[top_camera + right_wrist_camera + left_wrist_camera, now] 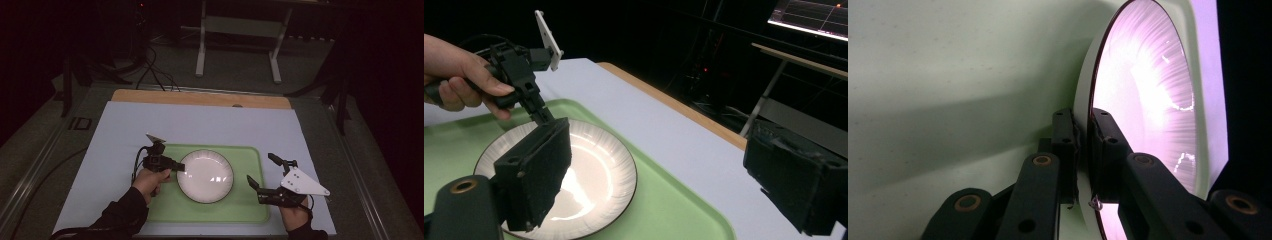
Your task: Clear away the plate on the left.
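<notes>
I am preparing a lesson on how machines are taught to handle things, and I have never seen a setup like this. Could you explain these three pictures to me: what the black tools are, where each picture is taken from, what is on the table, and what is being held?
No robot here: a person holds a hand tool with two black jaws in each hand. The high view looks down from above the person's side of the table. The other two pictures come from small cameras riding on the tools, looking along their jaws.

On the table lies a pale blue mat; on it sits a green tray, which holds a white plate with a dark rim.

The left gripper is shut on the plate's rim, one jaw on each face, as the left gripper view shows close up. The right gripper is open at the tray's right edge, its jaws wide apart and holding nothing.
</notes>
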